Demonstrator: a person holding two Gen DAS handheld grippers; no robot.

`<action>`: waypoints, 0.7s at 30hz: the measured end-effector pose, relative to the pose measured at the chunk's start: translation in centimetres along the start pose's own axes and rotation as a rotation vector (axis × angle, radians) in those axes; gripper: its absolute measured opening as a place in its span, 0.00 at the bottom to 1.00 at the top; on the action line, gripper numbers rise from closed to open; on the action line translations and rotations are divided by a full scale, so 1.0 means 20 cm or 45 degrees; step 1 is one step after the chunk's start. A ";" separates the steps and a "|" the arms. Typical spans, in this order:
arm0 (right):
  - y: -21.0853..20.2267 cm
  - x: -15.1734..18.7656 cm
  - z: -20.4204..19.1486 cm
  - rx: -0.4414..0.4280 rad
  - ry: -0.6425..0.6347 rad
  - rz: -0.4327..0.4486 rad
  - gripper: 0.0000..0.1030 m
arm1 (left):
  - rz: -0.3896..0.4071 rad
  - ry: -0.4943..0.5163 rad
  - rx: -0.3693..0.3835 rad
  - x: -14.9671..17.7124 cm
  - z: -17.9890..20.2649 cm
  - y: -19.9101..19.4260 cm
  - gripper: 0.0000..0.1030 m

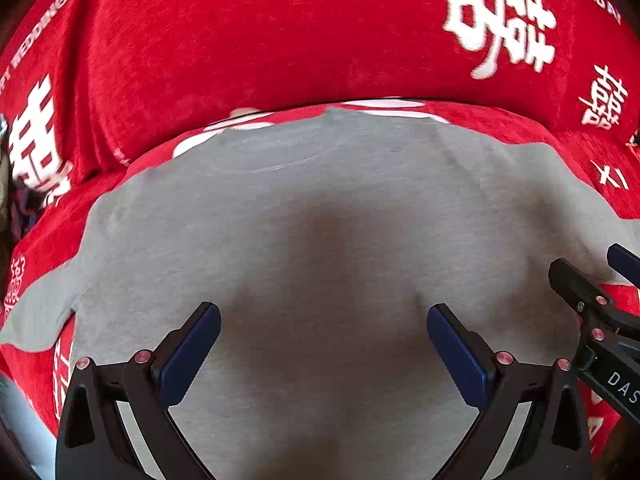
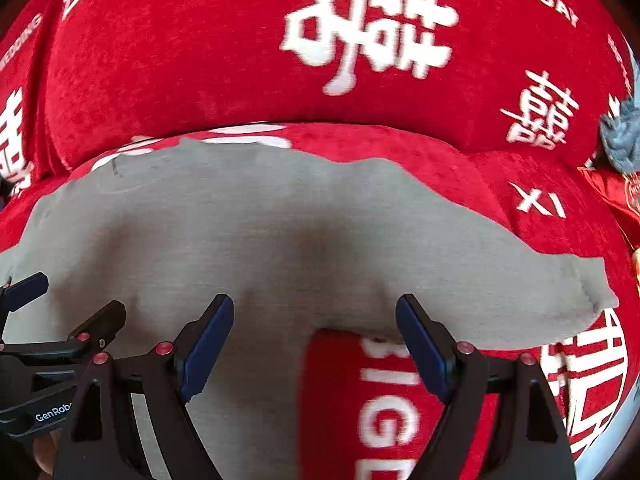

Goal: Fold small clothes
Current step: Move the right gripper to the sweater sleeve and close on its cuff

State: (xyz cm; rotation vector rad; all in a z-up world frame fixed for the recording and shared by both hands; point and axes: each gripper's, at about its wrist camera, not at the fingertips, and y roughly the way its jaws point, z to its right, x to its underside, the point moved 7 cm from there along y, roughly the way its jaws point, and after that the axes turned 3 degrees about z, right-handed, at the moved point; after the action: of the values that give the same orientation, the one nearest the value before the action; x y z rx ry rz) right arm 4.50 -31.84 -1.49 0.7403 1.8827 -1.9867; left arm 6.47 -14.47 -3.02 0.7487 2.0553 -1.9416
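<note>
A small grey T-shirt (image 1: 320, 208) lies spread flat on a red cover with white characters. It also shows in the right wrist view (image 2: 248, 232), its right sleeve (image 2: 560, 296) sticking out to the right. My left gripper (image 1: 324, 344) is open and empty, hovering just above the middle of the shirt. My right gripper (image 2: 316, 340) is open and empty above the shirt's right side, where the sleeve meets the body. The right gripper also shows at the right edge of the left wrist view (image 1: 596, 296), and the left gripper shows at the left edge of the right wrist view (image 2: 60, 316).
The red cover (image 1: 280, 40) rises into a padded back just behind the shirt. A grey-blue cloth (image 2: 622, 136) and a red packet (image 2: 612, 196) lie at the far right. A dark patterned cloth (image 1: 24, 208) sits at the far left.
</note>
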 end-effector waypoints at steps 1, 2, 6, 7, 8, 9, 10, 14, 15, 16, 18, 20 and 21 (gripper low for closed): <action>0.00 0.00 0.04 0.004 0.010 0.003 0.83 | 0.001 0.011 0.004 -0.01 0.04 0.00 1.00; 0.00 0.00 0.08 0.010 0.023 0.006 0.83 | 0.003 0.022 0.007 -0.02 0.08 -0.01 1.00; 0.01 0.00 0.26 0.034 0.089 0.011 0.83 | 0.005 0.071 0.017 -0.06 0.23 -0.02 1.00; 0.01 0.01 0.32 0.043 0.113 0.009 0.83 | 0.005 0.083 0.022 -0.08 0.28 -0.02 1.00; 0.01 0.02 0.36 0.050 0.127 0.009 0.83 | 0.004 0.090 0.026 -0.08 0.31 -0.02 1.00; 0.01 0.02 0.40 0.056 0.139 0.010 0.83 | 0.002 0.097 0.034 -0.09 0.35 -0.02 1.00; 0.01 0.03 0.45 0.065 0.157 0.011 0.83 | 0.001 0.104 0.038 -0.10 0.39 -0.02 1.00; 0.00 0.05 0.60 0.081 0.210 0.017 0.83 | -0.003 0.135 0.049 -0.13 0.53 -0.03 1.00; -0.01 0.06 0.63 0.084 0.221 0.020 0.83 | -0.001 0.146 0.053 -0.14 0.57 -0.03 1.00; -0.01 0.06 0.67 0.089 0.238 0.023 0.83 | 0.000 0.157 0.057 -0.14 0.60 -0.04 1.00; -0.02 0.08 0.73 0.096 0.259 0.025 0.83 | 0.000 0.169 0.063 -0.16 0.65 -0.03 1.00; -0.02 0.09 0.80 0.109 0.280 0.029 0.83 | -0.002 0.177 0.070 -0.17 0.69 -0.03 1.00; -0.03 0.10 0.84 0.119 0.289 0.032 0.83 | -0.004 0.181 0.071 -0.18 0.71 -0.02 1.00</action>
State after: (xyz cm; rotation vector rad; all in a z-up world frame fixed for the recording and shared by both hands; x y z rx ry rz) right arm -0.03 -48.06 -2.04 1.0500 1.9002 -2.0612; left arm 6.63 -29.16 -2.36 0.9211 2.0895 -2.0089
